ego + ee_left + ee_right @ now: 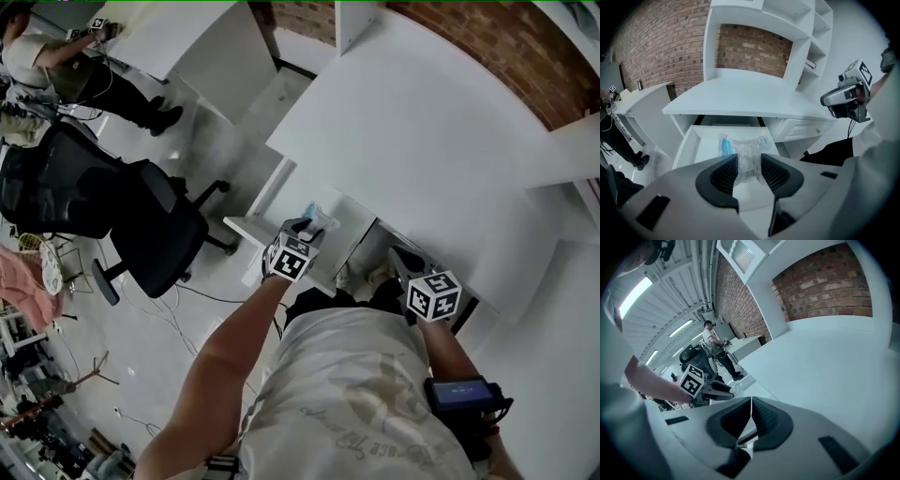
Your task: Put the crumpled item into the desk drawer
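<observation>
The crumpled item (747,149) is a squashed clear plastic bottle with a blue label. It sits between the pads of my left gripper (749,161), which is shut on it and holds it over the pulled-out white desk drawer (686,145). In the head view the left gripper (306,229) points down at the drawer (246,228), and the bottle (320,217) sticks out past its tips. My right gripper (751,405) is shut with nothing between its pads. It hangs to the right of the drawer (401,261), below the edge of the desk top.
The white desk top (422,122) stands against a brick wall, with white shelving (806,42) above it. A black office chair (141,225) stands to the left of the drawer. A person (47,66) works at another desk at the far left.
</observation>
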Action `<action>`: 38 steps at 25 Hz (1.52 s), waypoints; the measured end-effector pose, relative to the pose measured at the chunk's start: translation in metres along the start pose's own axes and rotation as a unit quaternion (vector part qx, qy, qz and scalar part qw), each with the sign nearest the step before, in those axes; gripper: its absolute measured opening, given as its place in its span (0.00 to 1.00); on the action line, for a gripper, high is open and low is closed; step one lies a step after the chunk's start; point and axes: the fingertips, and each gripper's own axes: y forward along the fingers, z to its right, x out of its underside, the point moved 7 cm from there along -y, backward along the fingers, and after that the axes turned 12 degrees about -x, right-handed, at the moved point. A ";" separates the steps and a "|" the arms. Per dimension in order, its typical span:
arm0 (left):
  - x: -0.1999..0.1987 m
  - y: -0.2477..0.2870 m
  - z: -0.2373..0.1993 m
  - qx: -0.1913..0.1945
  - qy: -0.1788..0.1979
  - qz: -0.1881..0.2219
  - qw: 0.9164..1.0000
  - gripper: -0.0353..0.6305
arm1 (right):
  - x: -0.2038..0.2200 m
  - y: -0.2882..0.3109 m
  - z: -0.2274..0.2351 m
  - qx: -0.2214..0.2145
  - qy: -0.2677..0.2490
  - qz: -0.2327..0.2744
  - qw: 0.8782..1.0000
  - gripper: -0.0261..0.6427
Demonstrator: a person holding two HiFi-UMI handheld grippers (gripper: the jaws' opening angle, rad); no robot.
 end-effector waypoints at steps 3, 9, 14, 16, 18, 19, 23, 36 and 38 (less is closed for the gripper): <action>-0.001 0.013 0.001 0.011 -0.006 -0.014 1.000 0.31 | 0.004 -0.001 0.003 0.004 0.008 -0.001 1.000 0.07; -0.007 0.034 -0.003 0.017 -0.004 -0.036 0.999 0.31 | 0.011 -0.002 -0.002 -0.007 0.017 -0.001 1.000 0.07; -0.010 0.047 0.003 0.022 -0.005 -0.053 0.998 0.31 | 0.016 -0.002 -0.005 -0.002 0.016 -0.011 1.000 0.07; -0.009 0.052 0.006 0.023 0.003 -0.058 0.998 0.31 | 0.017 -0.004 -0.006 0.002 0.013 -0.014 1.000 0.08; -0.008 0.058 0.009 0.027 0.007 -0.070 0.997 0.31 | 0.017 -0.005 -0.006 0.002 0.015 -0.015 1.000 0.08; -0.006 0.061 0.011 0.029 0.009 -0.077 0.997 0.31 | 0.018 -0.005 -0.006 0.001 0.018 -0.016 1.000 0.07; 0.006 0.076 0.016 0.038 0.021 -0.104 0.994 0.31 | 0.027 -0.007 -0.008 0.000 0.030 -0.021 0.999 0.08; 0.023 0.103 0.026 0.048 0.020 -0.157 0.986 0.31 | 0.051 -0.016 -0.008 0.002 0.069 -0.029 0.997 0.08; 0.024 0.106 0.026 0.048 0.018 -0.161 0.986 0.31 | 0.057 -0.017 -0.010 0.003 0.076 -0.031 0.997 0.07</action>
